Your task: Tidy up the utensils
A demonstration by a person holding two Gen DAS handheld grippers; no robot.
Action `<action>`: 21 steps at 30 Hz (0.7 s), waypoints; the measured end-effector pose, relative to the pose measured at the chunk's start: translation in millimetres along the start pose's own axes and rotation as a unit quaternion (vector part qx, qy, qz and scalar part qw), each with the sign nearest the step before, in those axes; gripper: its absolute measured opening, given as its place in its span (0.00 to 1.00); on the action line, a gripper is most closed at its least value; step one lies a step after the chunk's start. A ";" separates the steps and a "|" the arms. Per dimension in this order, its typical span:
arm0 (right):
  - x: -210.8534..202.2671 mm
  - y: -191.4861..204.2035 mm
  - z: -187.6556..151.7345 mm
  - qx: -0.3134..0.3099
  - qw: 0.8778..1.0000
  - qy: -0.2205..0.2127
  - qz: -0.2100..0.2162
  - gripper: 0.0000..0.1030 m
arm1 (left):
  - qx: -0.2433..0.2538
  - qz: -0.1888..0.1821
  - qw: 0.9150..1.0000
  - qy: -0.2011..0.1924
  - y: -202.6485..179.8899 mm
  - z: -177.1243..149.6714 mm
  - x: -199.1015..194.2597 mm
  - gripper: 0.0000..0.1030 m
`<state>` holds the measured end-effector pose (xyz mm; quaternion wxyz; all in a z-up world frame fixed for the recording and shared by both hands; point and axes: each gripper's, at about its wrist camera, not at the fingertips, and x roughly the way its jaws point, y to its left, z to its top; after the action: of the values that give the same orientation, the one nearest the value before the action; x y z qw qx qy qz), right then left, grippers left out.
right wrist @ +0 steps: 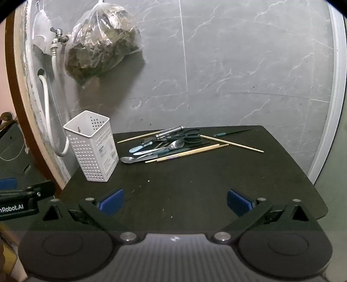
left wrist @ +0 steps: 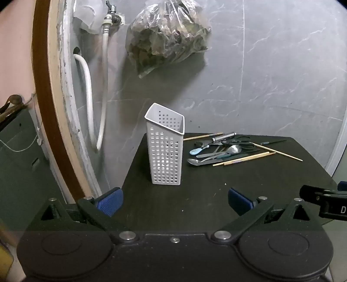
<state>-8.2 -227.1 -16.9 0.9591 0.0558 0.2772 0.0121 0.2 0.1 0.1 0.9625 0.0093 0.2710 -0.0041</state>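
Wide jaws (both grippers), utensils (right wrist: 173, 145) beyond

A grey marble-look tiled wall (right wrist: 238, 65) with pale veins and thin grout lines fills the back of the room. A dark, nearly black table (right wrist: 195, 191) with rounded corners stands against it. On the wall's left side a metal tap (left wrist: 110, 13) feeds a white hose (left wrist: 89, 91) that loops down and back into a hole in the tiles. Beside the tap hangs a clear plastic bag (left wrist: 167, 36) of dark leafy stuff, throwing a soft shadow. A brown wooden frame (left wrist: 41, 86) edges the wall at far left.
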 end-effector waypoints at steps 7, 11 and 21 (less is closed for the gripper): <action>1.7 2.3 0.5 -0.001 1.000 -0.001 0.001 1.00 | 0.000 -0.001 1.000 -0.003 -0.9 -0.1 -0.9 0.99; 3.6 5.4 0.9 -0.004 1.000 0.003 -0.002 1.00 | -0.002 -0.002 1.000 0.000 0.0 -0.1 0.0 0.99; -2.4 -0.1 0.5 -0.004 1.000 0.003 -0.001 1.00 | -0.001 -0.002 1.000 0.001 0.0 -0.2 -0.3 0.99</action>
<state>-10.0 -227.3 -15.2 0.9585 0.0518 0.2802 0.0119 -0.2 0.1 0.1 0.9623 0.0076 0.2717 -0.0062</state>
